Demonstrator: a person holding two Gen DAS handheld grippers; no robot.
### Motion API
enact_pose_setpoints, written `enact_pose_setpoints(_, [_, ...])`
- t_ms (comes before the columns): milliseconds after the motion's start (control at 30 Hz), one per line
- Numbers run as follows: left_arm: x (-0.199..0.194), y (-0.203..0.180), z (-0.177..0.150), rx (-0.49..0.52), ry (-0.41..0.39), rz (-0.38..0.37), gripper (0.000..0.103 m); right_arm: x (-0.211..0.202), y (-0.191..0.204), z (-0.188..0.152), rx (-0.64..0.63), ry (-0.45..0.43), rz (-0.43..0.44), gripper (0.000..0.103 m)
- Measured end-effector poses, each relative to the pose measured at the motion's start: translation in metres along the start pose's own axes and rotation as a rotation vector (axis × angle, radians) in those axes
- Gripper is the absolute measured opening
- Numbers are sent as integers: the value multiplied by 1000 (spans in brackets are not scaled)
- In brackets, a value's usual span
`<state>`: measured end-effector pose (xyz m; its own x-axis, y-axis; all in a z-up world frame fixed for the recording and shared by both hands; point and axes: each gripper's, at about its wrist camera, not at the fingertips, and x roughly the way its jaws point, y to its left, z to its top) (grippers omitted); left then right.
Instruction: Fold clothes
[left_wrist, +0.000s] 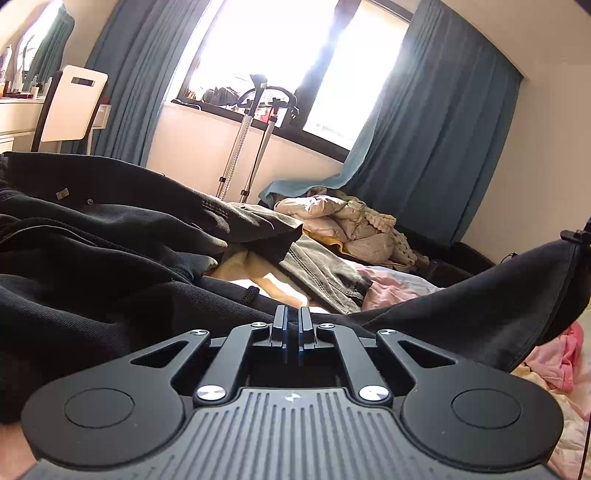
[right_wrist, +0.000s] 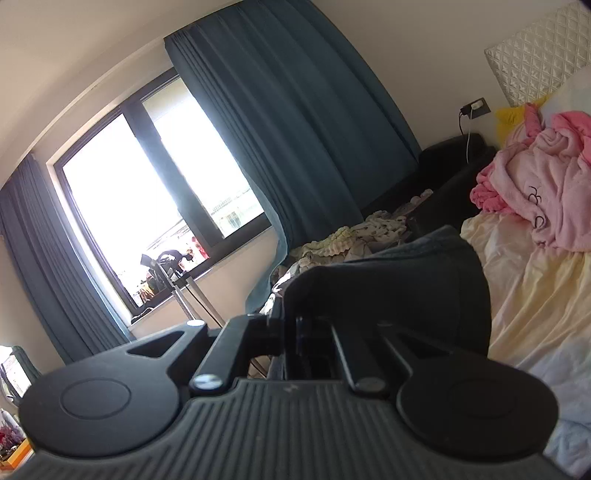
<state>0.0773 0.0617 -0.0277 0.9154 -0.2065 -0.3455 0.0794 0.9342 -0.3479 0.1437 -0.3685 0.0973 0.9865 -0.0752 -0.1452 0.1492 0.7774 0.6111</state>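
The left tool (left_wrist: 293, 325) stands narrow, its two fingers nearly together, and a fold of the black garment (left_wrist: 110, 258) seems to be pinched between them, though the contact itself is hard to see. The right tool (right_wrist: 290, 325) is also closed narrow, on another edge of the same garment, which drapes over its fingers toward one o'clock.

In the left wrist view the cloth runs from the left tool toward three o'clock, up to a lifted corner (left_wrist: 569, 254); I judge this is the end that the right tool holds. So the long axis lies between the two tools, each holding one end.

On the bed (right_wrist: 524, 295), farther away at twelve o'clock, I count one grey jeans piece (left_wrist: 325, 266), one beige padded jacket (left_wrist: 343, 221), and one pink robe (right_wrist: 546, 177) at two o'clock. Behind stand two blue curtains (left_wrist: 443, 129).
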Motion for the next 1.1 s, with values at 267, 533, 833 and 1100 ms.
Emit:
enact_pose_setpoints(267, [-50, 28, 21, -46, 87, 4, 47, -41, -144, -74, 271, 143, -142, 7])
enact_pose_setpoints(533, [-80, 75, 39, -137, 220, 126, 56, -42, -179, -110, 343, 196, -219, 12])
enact_pose_setpoints(833, [-86, 102, 47, -240, 188, 203, 69, -29, -214, -126, 501, 281, -237, 52])
enact_pose_setpoints(1100, [-84, 149, 36, -458, 223, 235, 69, 7, -233, -122, 545, 294, -232, 24])
